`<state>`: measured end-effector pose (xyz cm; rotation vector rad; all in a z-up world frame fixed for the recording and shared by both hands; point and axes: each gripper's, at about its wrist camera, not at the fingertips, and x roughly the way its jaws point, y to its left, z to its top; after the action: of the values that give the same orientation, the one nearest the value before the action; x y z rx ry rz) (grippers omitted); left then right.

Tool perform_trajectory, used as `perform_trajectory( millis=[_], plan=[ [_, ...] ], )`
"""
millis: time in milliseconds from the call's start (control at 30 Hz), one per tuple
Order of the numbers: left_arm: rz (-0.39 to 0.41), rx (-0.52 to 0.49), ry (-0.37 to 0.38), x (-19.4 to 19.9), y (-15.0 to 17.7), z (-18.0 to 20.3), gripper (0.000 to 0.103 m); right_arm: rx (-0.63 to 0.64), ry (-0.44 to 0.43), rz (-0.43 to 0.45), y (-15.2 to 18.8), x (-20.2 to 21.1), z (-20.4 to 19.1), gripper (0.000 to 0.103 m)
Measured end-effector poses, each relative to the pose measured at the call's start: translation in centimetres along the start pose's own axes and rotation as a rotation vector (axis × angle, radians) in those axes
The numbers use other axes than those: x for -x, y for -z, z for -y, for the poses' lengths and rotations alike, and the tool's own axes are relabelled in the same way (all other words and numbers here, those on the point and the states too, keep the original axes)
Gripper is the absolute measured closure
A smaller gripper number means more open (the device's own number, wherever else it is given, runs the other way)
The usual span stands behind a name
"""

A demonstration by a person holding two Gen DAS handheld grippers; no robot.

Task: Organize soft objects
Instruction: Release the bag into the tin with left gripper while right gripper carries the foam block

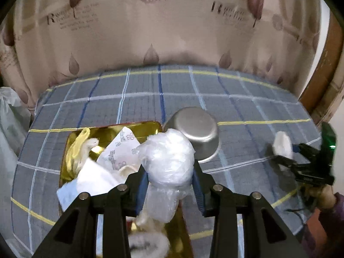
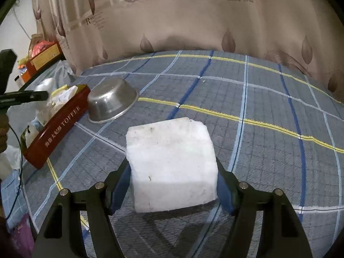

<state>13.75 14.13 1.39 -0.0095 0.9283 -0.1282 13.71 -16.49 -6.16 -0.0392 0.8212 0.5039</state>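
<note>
My left gripper (image 1: 169,172) is shut on a crumpled ball of clear plastic wrap (image 1: 167,157) and holds it over the gold-lined tin (image 1: 142,129). The tin holds a yellow cloth (image 1: 75,148), a flower-printed paper (image 1: 122,148) and white soft pieces (image 1: 94,176). My right gripper (image 2: 174,185) is shut on a white foam block (image 2: 172,163) above the checked bedsheet. In the right wrist view the tin (image 2: 60,126) is red outside, at the left, and the left gripper (image 2: 25,96) hovers over it. The right gripper with the foam shows in the left wrist view (image 1: 283,148).
An upturned steel bowl (image 1: 197,133) lies right beside the tin, also in the right wrist view (image 2: 111,101). The checked sheet (image 2: 268,129) spreads to the right. A leaf-print curtain (image 1: 172,32) hangs behind. Plastic bags (image 1: 10,116) and a shelf with boxes (image 2: 43,53) are at the left.
</note>
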Motion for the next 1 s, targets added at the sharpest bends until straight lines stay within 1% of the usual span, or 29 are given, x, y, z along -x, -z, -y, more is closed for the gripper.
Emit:
perform_trajectory(
  millis=[67, 167, 267, 367, 467, 500, 567, 600, 700, 733, 833, 933, 1000],
  plan=[
    [-0.026, 0.004, -0.045, -1.5, -0.3, -0.5, 0.065, 0.003, -0.005, 0.001, 0.0, 0.0, 0.0, 0.035],
    [-0.075, 0.039, -0.097, -3.3, -0.4, -2.2, 0.065, -0.002, -0.012, -0.009, 0.0, -0.1, 0.1, 0.034],
    [-0.129, 0.067, -0.110, -4.8, -0.3, -3.7, 0.063, -0.009, -0.016, -0.020, 0.0, -0.3, 0.2, 0.034],
    [-0.139, 0.080, -0.097, -5.5, -0.3, -4.5, 0.062, -0.004, -0.015, -0.021, 0.0, -0.3, 0.1, 0.034],
    [-0.160, 0.086, -0.089, -5.5, -0.3, -4.3, 0.061, -0.009, -0.016, -0.024, 0.0, -0.4, 0.1, 0.034],
    [-0.159, 0.087, -0.093, -5.4, -0.3, -4.2, 0.060, -0.013, -0.017, -0.025, 0.0, -0.4, 0.2, 0.034],
    [-0.156, 0.090, -0.109, -4.8, -0.4, -3.8, 0.054, -0.019, -0.019, -0.027, 0.0, -0.4, 0.3, 0.034],
    [-0.149, 0.089, -0.108, -4.5, -0.4, -3.6, 0.053, -0.020, -0.020, -0.029, 0.0, -0.5, 0.3, 0.034],
    [-0.105, 0.090, -0.108, -3.3, -0.4, -3.3, 0.047, -0.019, -0.018, -0.038, 0.1, -0.7, 0.3, 0.033],
    [-0.101, 0.090, -0.108, -3.1, -0.5, -3.3, 0.043, -0.019, -0.018, -0.042, 0.0, -0.7, 0.3, 0.033],
    [-0.101, 0.080, -0.124, -3.0, -0.6, -3.4, 0.042, -0.020, -0.017, -0.048, 0.0, -0.9, 0.4, 0.033],
    [-0.103, 0.086, -0.109, -2.7, -0.6, -3.5, 0.042, -0.016, -0.016, -0.055, 0.0, -1.0, 0.4, 0.033],
    [-0.100, 0.094, -0.096, -2.4, -0.5, -3.6, 0.039, -0.016, -0.015, -0.057, 0.1, -1.0, 0.4, 0.033]
  ],
)
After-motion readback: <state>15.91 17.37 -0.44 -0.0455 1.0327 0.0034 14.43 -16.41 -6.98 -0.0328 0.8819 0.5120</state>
